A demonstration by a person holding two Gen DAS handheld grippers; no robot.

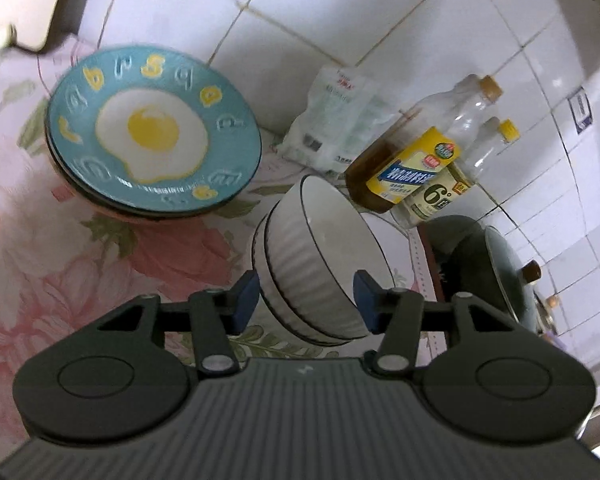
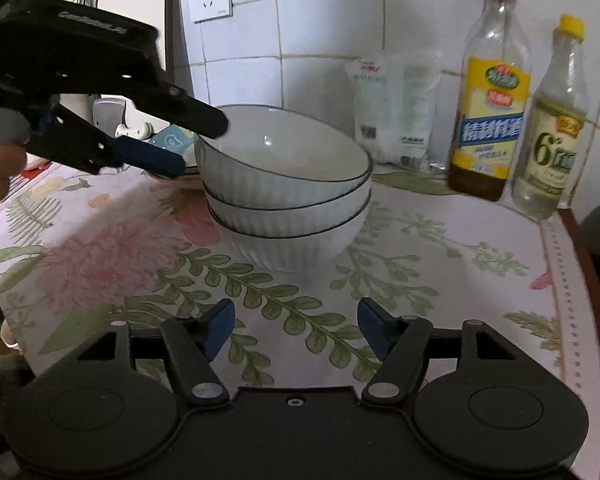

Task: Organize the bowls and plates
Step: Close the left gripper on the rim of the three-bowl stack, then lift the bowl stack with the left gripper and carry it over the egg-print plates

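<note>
Three empty white ribbed bowls (image 2: 288, 196) sat nested on the floral desk (image 2: 440, 264). The left claw (image 2: 204, 146) straddled the top rim, unclamped; the right claw (image 2: 296, 328) gaped, empty.

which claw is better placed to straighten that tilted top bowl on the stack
Left. The left claw is open right at the rim of the tilted top bowl on the bowl stack, one finger above the rim and one below. The right claw is open too, but hovers over the tablecloth, short of the bowls.
</note>
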